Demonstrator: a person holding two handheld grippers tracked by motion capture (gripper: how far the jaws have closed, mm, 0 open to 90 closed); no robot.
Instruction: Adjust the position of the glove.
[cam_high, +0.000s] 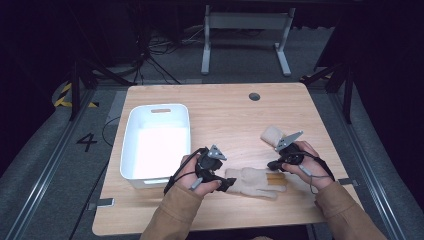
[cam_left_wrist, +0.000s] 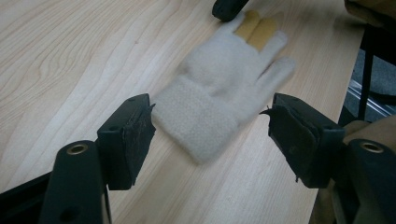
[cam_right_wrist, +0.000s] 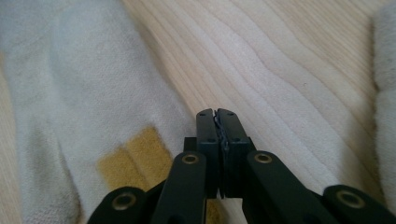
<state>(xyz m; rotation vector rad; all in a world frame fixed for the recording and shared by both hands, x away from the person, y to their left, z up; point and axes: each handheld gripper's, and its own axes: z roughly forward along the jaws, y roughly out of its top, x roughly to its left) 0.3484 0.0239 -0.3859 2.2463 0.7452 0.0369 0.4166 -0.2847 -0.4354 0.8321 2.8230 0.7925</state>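
A cream fleece glove with two mustard-yellow fingertips (cam_high: 254, 181) lies flat on the light wooden table (cam_high: 230, 115), near the front edge between the person's two hands, its cuff toward the left gripper (cam_high: 227, 184) and its fingers toward the right gripper (cam_high: 272, 165). In the left gripper view the two black jaws stand wide apart, released, one on either side of the thick cuff, with nothing yet between the pads. In the right gripper view the jaws are clenched together on nothing, their tip resting just beside the yellow fingertips over bare wood. A second pale glove (cam_high: 272, 134) lies a little farther back, near the right hand, and a white rectangular plastic bin (cam_high: 156, 142) sits at the left side of the table. The step in hand looks to be a grasp of the cuff, probably to carry the glove to the bin. The risks come mostly from the soft fabric: if the left jaws close too high, they may pinch only the top layer of fleece, and the glove could peel open or slip free when lifted. If they close too low, the pads may scrape the table instead. The right gripper's closed tip, so near the fingers, could snag or drag them and skew the glove before the grasp is secure.
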